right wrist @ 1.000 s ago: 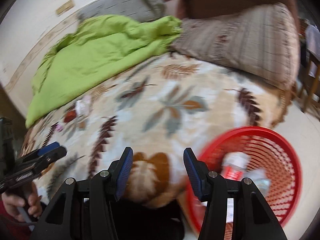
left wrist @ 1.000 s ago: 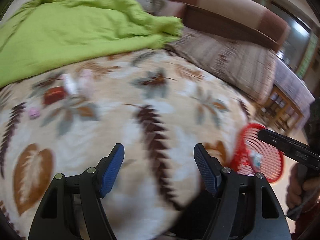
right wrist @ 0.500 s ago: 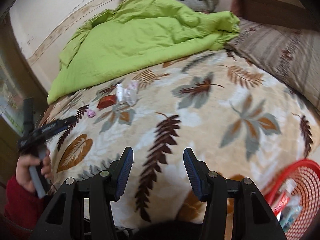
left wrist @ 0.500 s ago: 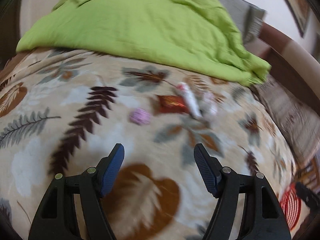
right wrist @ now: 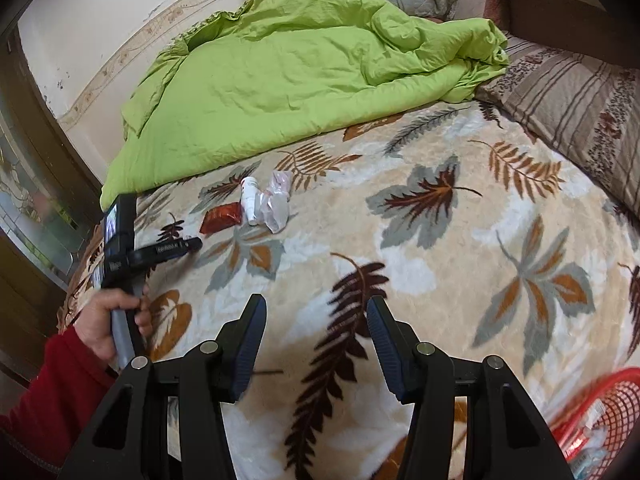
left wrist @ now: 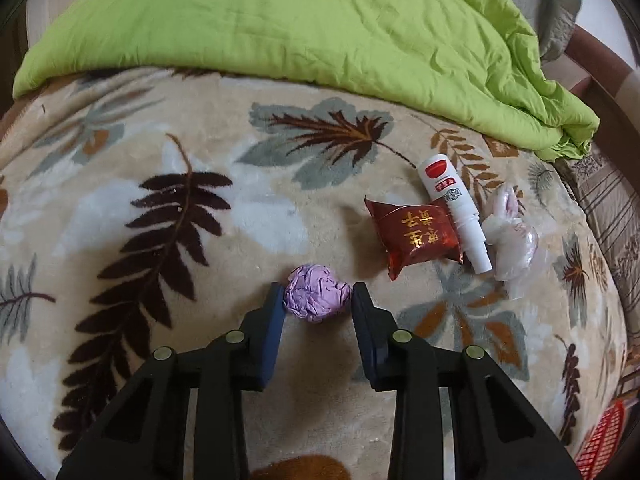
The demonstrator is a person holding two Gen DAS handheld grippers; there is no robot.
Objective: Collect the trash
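We find the left gripper (left wrist: 318,300) jaws closed against the purple paper ball (left wrist: 316,298); right gripper (right wrist: 316,336) wide, empty. Red packet (left wrist: 414,236), white bottle (left wrist: 454,208), plastic wrap (left wrist: 510,242) remain; red basket (right wrist: 600,412) partly filled.

You see a cream blanket (left wrist: 240,220) with brown, grey and rust leaves, lime green quilt (left wrist: 320,20), lilac paper ball (left wrist: 316,298), red-brown packet (left wrist: 416,238) with gold lettering, white tube (left wrist: 456,212) with red label, red mesh basket (right wrist: 608,412).

Cream wall (right wrist: 100,32) with patterned border; bed, leaf-print blanket (right wrist: 440,248), green quilt (right wrist: 300,72), striped pillow (right wrist: 580,112).
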